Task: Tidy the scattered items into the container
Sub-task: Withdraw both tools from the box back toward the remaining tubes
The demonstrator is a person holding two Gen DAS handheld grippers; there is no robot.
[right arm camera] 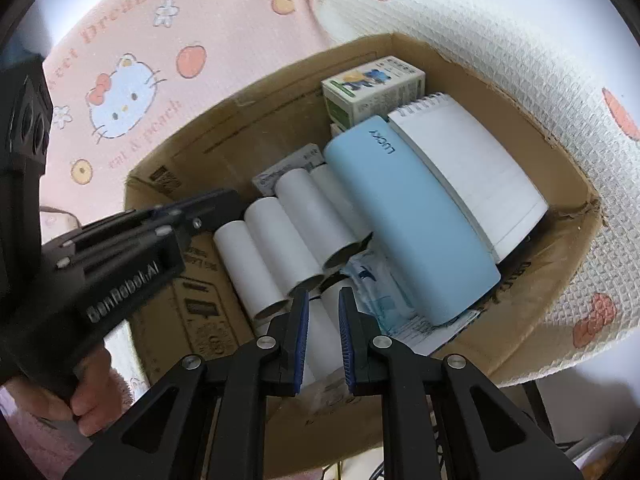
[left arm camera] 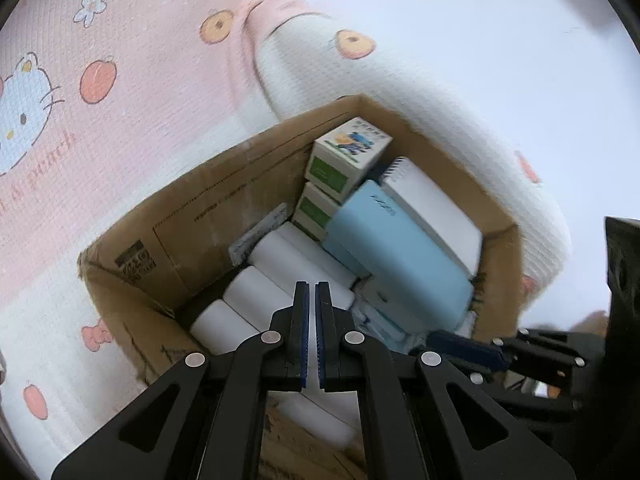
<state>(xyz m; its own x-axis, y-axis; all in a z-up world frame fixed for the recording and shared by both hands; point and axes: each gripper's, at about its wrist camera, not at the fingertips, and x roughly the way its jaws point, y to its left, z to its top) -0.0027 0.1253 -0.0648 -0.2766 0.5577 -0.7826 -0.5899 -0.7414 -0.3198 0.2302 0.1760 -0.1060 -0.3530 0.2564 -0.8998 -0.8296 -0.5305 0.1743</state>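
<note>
Lying packed in the brown cardboard box (right arm camera: pixel 552 264), white paper-roll tubes (right arm camera: pixel 296 220): light, crushable, best pinched mid-length; left tool (left arm camera: pixel 312 292) nearly closed, empty; right tool (right arm camera: pixel 323 300) slightly parted, empty.

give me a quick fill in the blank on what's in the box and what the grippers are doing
1. The brown cardboard box sits on a blanket printed with a cartoon ____.
2. The light blue case leans on a white ____ notebook.
3. The white paper rolls lie ____ the box.
4. The left gripper holds ____.

Missing: cat; spiral; inside; nothing
</note>
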